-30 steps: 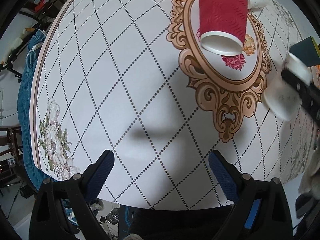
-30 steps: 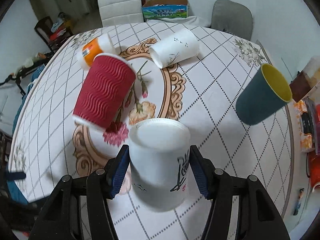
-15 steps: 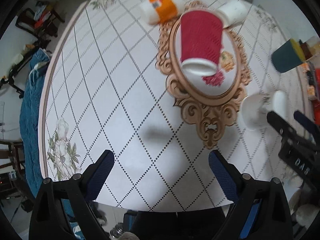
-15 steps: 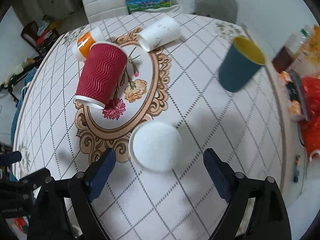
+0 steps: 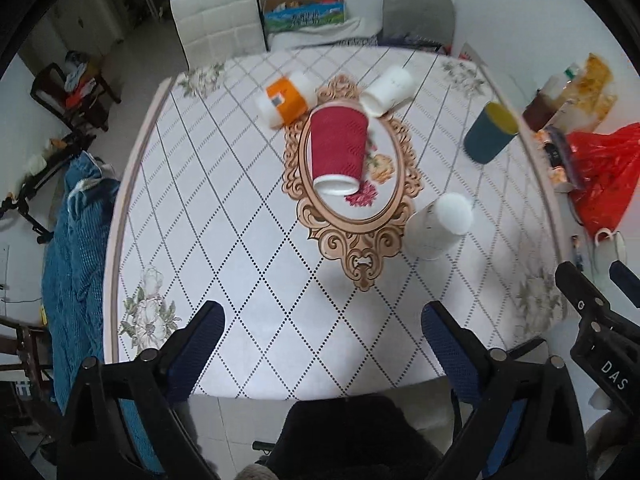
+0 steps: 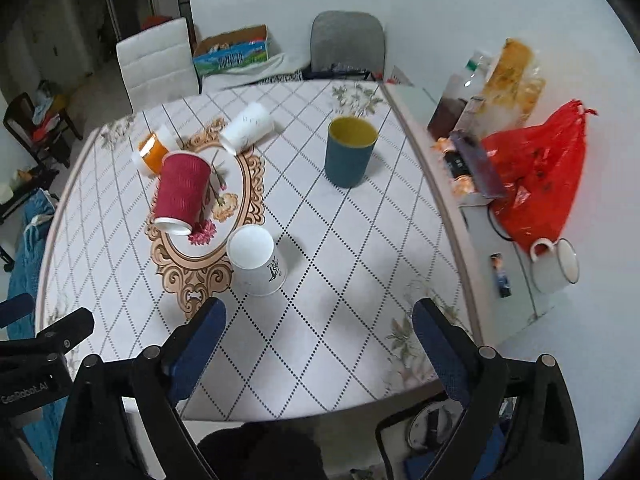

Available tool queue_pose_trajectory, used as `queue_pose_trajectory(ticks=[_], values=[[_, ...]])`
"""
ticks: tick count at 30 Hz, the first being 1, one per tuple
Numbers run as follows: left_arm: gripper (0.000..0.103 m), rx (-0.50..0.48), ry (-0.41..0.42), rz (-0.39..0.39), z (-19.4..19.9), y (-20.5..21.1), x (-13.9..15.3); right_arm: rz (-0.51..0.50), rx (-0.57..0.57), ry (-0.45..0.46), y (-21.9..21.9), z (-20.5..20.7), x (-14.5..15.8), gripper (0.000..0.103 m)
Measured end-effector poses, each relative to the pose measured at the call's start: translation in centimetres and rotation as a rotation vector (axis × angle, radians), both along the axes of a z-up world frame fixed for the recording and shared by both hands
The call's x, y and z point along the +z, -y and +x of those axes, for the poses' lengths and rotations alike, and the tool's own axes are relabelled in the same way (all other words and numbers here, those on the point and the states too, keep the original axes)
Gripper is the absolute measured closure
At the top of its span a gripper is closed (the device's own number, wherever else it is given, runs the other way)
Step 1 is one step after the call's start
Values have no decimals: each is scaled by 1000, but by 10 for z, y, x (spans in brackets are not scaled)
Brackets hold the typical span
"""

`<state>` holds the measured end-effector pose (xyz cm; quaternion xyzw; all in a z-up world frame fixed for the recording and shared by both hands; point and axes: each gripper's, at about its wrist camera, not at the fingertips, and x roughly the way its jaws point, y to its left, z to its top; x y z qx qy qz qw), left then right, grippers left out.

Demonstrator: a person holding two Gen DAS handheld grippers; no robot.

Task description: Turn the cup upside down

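The white paper cup (image 6: 258, 265) stands mouth-down on the table (image 6: 360, 240), base up, just beside the ornate oval print, so I judge the flip done; only clearing away is left. The red ribbed cup (image 6: 180, 194), the second white cup (image 6: 246, 128) and the orange-banded cup (image 6: 154, 151) lie on their sides, and the teal cup (image 6: 349, 152) stands upright, should any need turning too. My right gripper (image 6: 316, 340) hovers above the near table edge, fingers spread wide with nothing between them, well apart from the flipped cup. My left gripper (image 5: 320, 344) hangs alongside, equally spread and empty.
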<state>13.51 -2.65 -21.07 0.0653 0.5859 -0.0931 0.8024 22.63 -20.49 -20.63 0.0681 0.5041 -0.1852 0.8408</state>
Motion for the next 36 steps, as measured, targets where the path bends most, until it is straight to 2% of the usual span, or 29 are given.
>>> queue_pose_trajectory(ticks=[12, 21, 29, 36], values=[[2, 64, 199, -25, -65, 0, 100, -10, 55, 147, -4, -77, 102, 7], [2, 87, 303, -46, -114, 1, 161, -34, 95, 252, -6, -139, 171, 6], [2, 96, 353, -36, -146, 6, 187, -40, 108, 314, -3, -178, 208, 4], [2, 116, 381, -26, -162, 9, 196, -44, 119, 336, -1, -193, 222, 4]])
